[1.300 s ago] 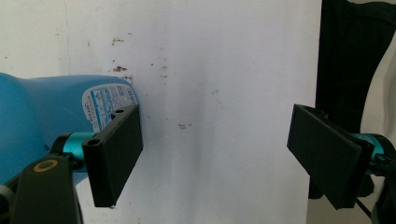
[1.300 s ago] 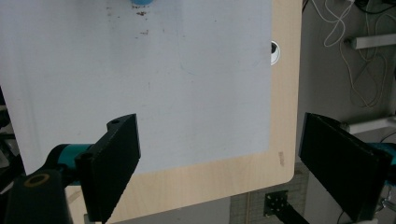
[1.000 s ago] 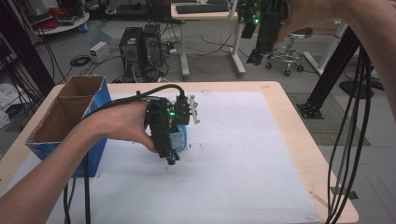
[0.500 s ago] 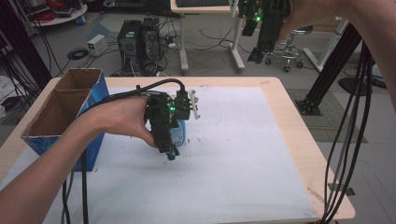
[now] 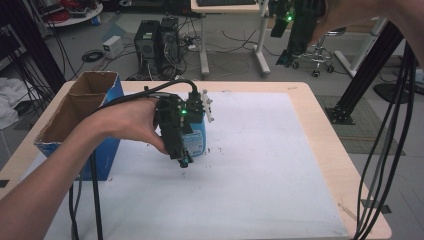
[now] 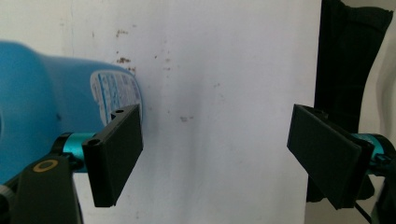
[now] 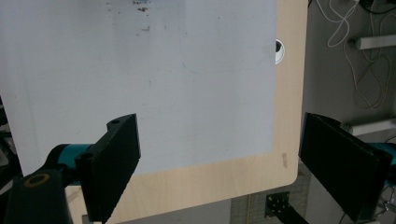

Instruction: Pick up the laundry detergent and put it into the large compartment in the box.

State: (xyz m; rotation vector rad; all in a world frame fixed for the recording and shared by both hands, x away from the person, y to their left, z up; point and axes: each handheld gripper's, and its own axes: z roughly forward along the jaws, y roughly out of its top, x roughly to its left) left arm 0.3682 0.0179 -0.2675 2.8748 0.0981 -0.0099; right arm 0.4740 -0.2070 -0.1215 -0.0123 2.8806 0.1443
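Observation:
A blue bottle with a printed label [image 5: 198, 141] stands on the white mat [image 5: 260, 170], left of its middle. My left gripper [image 5: 184, 162] points down right beside the bottle, on its near-left side, held in a hand. In the left gripper view the left gripper [image 6: 215, 126] is open, with bare mat between its jaws. The bottle [image 6: 46, 107] lies outside its left jaw. My right gripper [image 5: 295, 30] is held high above the table's far right. Seen in its own view, the right gripper [image 7: 219, 126] is open and looks down on mat and table edge.
An open cardboard box with blue sides [image 5: 75, 112] stands at the table's left edge, close to my left forearm. The wooden table [image 5: 322, 135] borders the mat on the right. Black cables [image 5: 390, 150] hang down at the right. Computers and a chair stand on the floor beyond.
My left gripper has stayed beside the blue bottle, shifting only slightly. The right gripper remains raised and open.

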